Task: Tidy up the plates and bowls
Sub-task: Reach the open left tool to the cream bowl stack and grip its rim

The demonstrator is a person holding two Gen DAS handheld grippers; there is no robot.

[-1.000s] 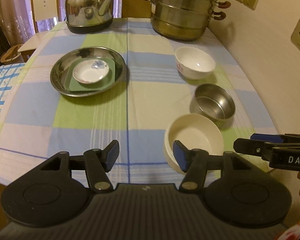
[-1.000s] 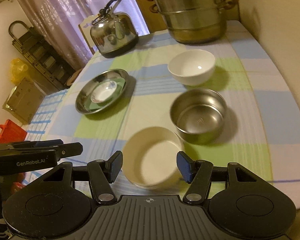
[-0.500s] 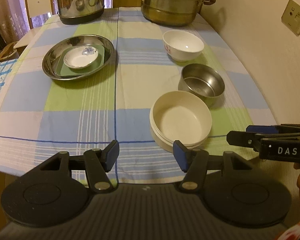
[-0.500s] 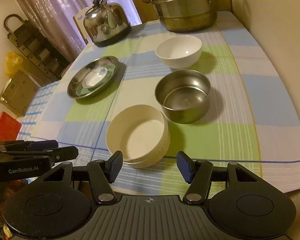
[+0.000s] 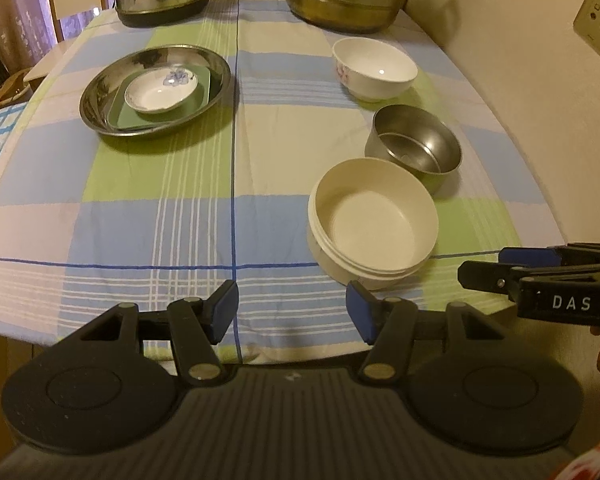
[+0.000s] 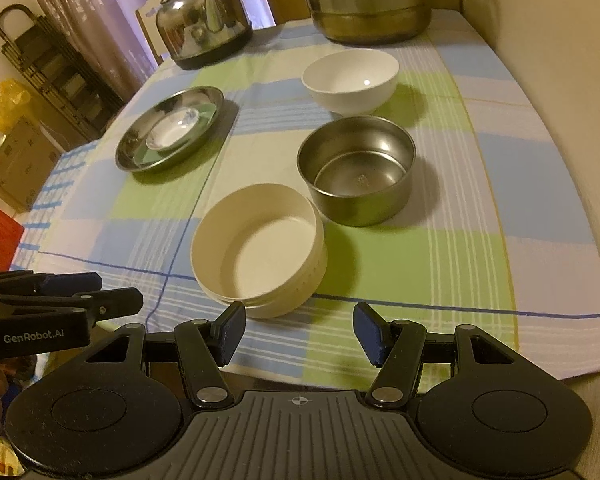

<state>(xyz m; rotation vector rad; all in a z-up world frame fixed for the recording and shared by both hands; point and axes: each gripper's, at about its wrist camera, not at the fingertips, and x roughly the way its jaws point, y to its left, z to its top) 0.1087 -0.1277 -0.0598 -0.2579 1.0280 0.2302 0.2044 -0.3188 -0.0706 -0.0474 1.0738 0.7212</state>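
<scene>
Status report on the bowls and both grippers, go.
Left gripper open, empty. Right gripper open, empty, short of cream bowl. Steel bowl and white bowl unstacked behind it. Nothing blocking.

Both wrist views face the table (image 5: 188,208) from its near edge

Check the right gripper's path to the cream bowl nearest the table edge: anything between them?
Nothing visible. The right gripper is open, and the cream bowl sits just ahead of its fingertips, slightly left of centre, with only bare tablecloth between. The steel bowl is behind it, and the left gripper is off to the side.
</scene>
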